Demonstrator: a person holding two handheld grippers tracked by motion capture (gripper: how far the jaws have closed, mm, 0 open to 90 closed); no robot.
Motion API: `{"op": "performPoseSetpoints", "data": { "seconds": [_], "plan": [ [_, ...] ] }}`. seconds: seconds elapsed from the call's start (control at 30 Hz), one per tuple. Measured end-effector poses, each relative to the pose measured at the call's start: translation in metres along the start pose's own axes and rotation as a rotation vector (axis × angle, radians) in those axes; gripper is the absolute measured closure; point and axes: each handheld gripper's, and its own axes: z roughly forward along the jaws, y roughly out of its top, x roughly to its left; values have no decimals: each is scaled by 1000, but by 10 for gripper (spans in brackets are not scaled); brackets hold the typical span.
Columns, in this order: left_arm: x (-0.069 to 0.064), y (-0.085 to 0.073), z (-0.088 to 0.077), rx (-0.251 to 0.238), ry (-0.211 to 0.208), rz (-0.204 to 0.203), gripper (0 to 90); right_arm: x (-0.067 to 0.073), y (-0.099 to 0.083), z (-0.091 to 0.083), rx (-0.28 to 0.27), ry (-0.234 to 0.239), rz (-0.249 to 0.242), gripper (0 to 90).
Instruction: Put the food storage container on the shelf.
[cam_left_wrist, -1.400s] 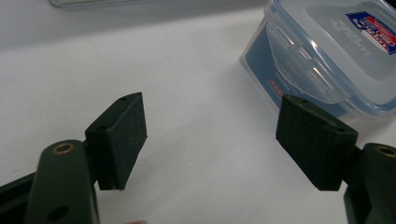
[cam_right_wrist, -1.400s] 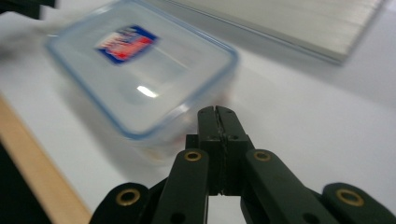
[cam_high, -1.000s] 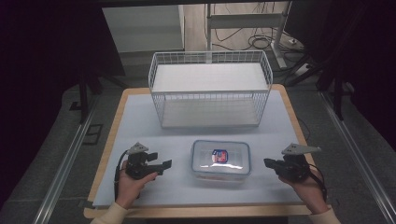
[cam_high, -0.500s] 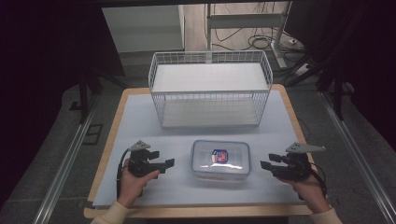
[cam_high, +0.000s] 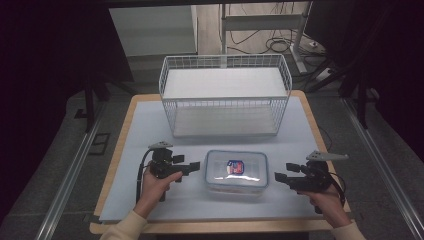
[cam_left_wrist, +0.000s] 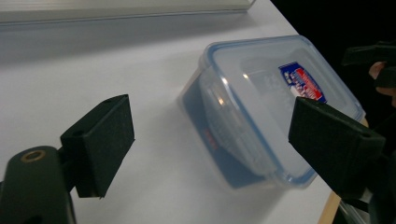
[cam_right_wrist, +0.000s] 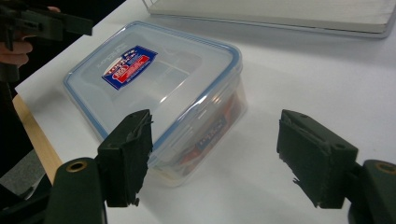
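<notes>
Both grippers' jaws have just been opening; L gripper (cam_high: 194, 168) has also crept a bit toward the box since the earlier frames, R gripper (cam_high: 280, 179) hasn't shifted, box same spot.

L to R in high view: L hand (cam_high: 156, 184) at approx 7 o'clock of the mat, gripper pointing to 3 o'clock at the box. Jaws wide apart, nothing betw them, nothing held. In left gripper view its pads (cam_left_wrist: 102, 140) are spread far, bare white mat (cam_left_wrist: 93, 70) betw them; box corner (cam_left_wrist: 261, 112) sits ahead, toward the R-side pad, no contact.

Clear plastic box (cam_high: 236, 171), blue-rimmed lid on, red/blue sticker (cam_high: 234, 165) on top, lies flat at 6 o'clock of the mat, near the front edge, betw the two grippers, apart from both. White wire basket (cam_high: 225, 95) at 12 o'clock behind it, well apart from box.

R hand (cam_high: 330, 202) at approx 5 o'clock, gripper pointing to 9 o'clock at the box. Jaws wide apart too, empty. In right gripper view the pads (cam_right_wrist: 128, 154) stand far apart; L-side pad overlaps the box's near corner (cam_right_wrist: 187, 107) in the pic, can't tell if touching; no squeeze on it. Other gripper (cam_right_wrist: 42, 21) seen at 10 o'clock of that view, beyond the box.

Wooden table edge (cam_high: 120, 227) shows around the mat.
</notes>
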Motion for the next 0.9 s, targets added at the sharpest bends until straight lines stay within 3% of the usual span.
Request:
{"op": "performPoseSetpoints", "data": {
  "seconds": [0.07,0.1,0.27,0.67,0.83,0.9],
  "plan": [
    [-2,4,7,15,-18,-14,125,1,1,2,0,3,0,257],
    [-2,6,14,37,-47,-35,114,1,1,4,7,4,0,252],
    [-1,5,27,109,-86,-48,92,2,1,6,17,1,-12,246],
    [6,1,48,170,-209,-107,132,3,-1,9,29,2,-20,245],
    [5,-1,52,194,-202,-99,142,4,-1,13,41,5,-22,243],
    [5,-2,52,198,-217,-104,152,4,-1,13,44,6,-22,243]
  ]
}}
